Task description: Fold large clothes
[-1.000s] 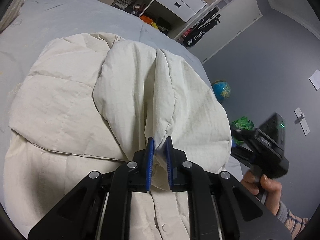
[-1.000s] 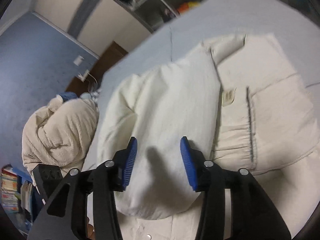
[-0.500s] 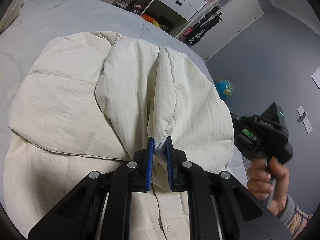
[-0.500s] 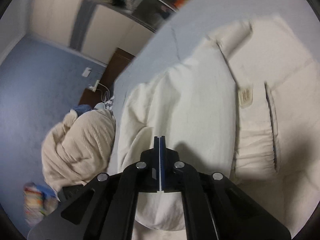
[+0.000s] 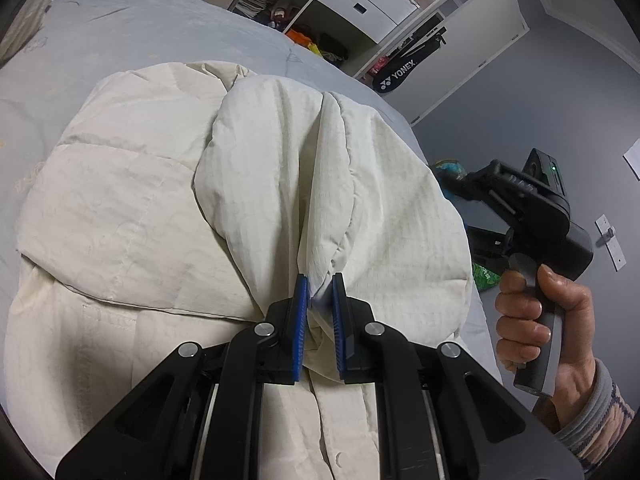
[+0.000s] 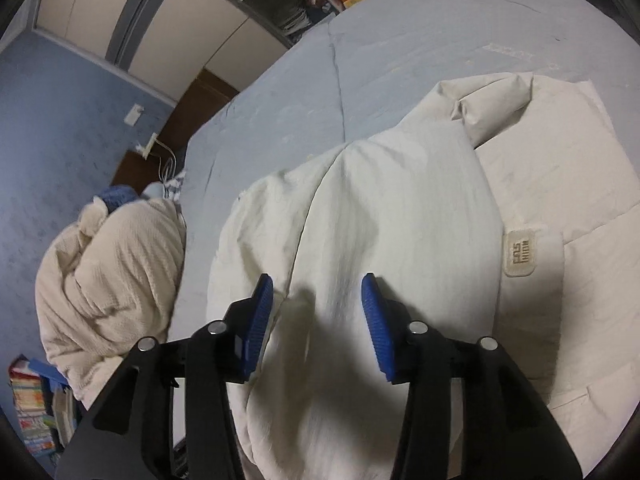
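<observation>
The cream padded jacket lay spread on the grey-blue bed, with a paler sleeve folded over its body. A bunched ridge of that sleeve's cloth was pinched between the narrowed blue fingers of the left gripper, while the right gripper was held above the same sleeve with its fingers wide apart and nothing between them. The step was judged to be the laying of the sleeve across the body; it would be done best if the pinched cloth were drawn taut and low before release, and the free gripper were used to press the puffed fold flat. The fabric appeared thin, crinkled and matte over soft filling, with stitched panel seams and a small woven label beside the sleeve's edge.
</observation>
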Available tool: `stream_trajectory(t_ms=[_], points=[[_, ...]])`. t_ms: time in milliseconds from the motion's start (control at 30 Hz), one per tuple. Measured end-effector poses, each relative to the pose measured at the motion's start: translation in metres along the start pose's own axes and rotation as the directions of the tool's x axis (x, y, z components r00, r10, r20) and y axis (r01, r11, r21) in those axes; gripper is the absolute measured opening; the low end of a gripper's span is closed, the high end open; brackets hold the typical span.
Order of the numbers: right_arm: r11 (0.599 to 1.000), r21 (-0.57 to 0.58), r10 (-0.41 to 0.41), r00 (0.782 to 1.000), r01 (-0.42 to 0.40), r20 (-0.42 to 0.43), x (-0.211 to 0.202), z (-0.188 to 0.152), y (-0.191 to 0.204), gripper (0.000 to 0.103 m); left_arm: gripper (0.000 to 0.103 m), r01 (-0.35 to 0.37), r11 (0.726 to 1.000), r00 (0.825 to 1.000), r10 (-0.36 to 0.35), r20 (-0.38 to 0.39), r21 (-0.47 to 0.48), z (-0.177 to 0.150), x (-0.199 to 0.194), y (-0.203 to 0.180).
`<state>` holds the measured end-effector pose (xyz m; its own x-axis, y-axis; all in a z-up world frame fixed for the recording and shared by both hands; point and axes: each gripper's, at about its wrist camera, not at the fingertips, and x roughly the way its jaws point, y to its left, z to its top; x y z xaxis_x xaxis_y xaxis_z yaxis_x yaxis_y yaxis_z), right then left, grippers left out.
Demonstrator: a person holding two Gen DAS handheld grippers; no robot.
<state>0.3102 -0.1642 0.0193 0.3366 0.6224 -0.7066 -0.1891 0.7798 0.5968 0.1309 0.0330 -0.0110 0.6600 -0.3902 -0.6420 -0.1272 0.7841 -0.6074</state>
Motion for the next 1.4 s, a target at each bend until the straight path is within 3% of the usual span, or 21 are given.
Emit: stream_trajectory(t_ms=[67,267,433,767,867,967,1000,1067,1200,1400], points=[[1.000,-0.019,-0.015,1.000,0.015,-0.020,0.007,-0.001,0.004,0.000,0.012,0.000,1.000,1.000,0.000,0.001,-0.001,0.000,0.000,0.000],[0.999,-0.033,0.041,0.994,-0.037,0.104,-0.027,0.001,-0.007,0.000,0.012,0.000,1.000,1.000,0.000,0.004,0.000,0.001,-0.002,-0.001],[0.998,-0.013,0.059,0.985,-0.057,0.160,-0.047,-0.002,-0.021,0.000,0.014,0.008,1.000,1.000,-0.008,-0.010,-0.002,-0.002,0.002,-0.002],[0.993,0.062,0.086,0.985,-0.097,0.153,-0.030,-0.016,-0.058,0.000,0.015,-0.033,0.999,0.998,0.035,-0.057,0.031,-0.005,0.015,-0.005],[0.995,0.064,0.074,0.988,-0.083,0.135,-0.026,-0.019,-0.066,0.000,0.015,-0.069,0.995,0.994,0.075,-0.085,0.074,-0.010,0.026,-0.012],[0.992,0.049,0.111,0.987,-0.117,0.115,-0.022,-0.021,-0.067,0.000,0.016,-0.097,0.992,0.991,0.104,-0.089,0.081,-0.008,0.034,-0.012],[0.992,0.029,0.121,0.985,-0.125,0.120,-0.026,-0.020,-0.064,0.000,0.017,-0.100,0.992,0.991,0.106,-0.085,0.074,-0.005,0.034,-0.011],[0.990,0.005,0.136,0.982,-0.138,0.131,-0.034,-0.022,-0.057,0.000,0.030,-0.116,0.992,0.990,0.120,-0.072,0.051,0.001,0.033,-0.008],[0.988,-0.060,0.148,0.980,-0.141,0.131,-0.060,-0.033,-0.046,0.000,0.037,-0.116,0.993,0.992,0.118,-0.047,0.030,0.014,0.023,-0.007],[0.982,-0.146,0.126,0.991,-0.118,0.045,-0.110,-0.077,-0.069,0.000,0.065,-0.121,0.990,0.992,0.123,-0.031,0.067,0.000,-0.015,-0.003]])
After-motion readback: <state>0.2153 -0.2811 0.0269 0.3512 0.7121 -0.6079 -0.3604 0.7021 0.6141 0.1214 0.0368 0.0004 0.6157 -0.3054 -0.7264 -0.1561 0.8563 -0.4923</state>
